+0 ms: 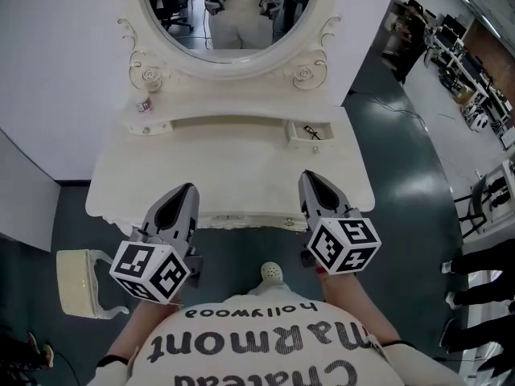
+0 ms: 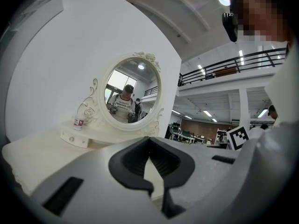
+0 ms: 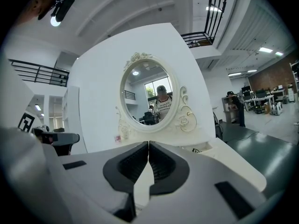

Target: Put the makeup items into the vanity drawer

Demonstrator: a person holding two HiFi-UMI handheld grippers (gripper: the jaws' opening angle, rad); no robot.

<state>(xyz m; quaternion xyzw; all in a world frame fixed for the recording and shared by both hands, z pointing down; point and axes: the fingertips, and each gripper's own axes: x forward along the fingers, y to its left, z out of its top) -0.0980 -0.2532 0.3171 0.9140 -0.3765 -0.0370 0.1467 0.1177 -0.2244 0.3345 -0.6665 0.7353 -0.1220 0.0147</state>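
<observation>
A white vanity [image 1: 233, 167] with an oval mirror [image 1: 233, 22] stands before me. A small bottle with a red label [image 1: 145, 105] [image 2: 78, 122] stands on the left of its raised back shelf. At the right end of that shelf a little drawer [image 1: 320, 125] is open, with a thin black item [image 1: 312, 133] [image 3: 195, 149] inside. My left gripper [image 1: 187, 190] [image 2: 149, 140] hovers over the front left edge, shut and empty. My right gripper [image 1: 310, 177] [image 3: 148, 143] is over the front right edge, likewise shut on nothing.
A cream stool [image 1: 80, 284] sits on the dark floor left of the vanity. White walls stand behind and to the left of it. Office desks and chairs [image 1: 475, 95] lie far off to the right.
</observation>
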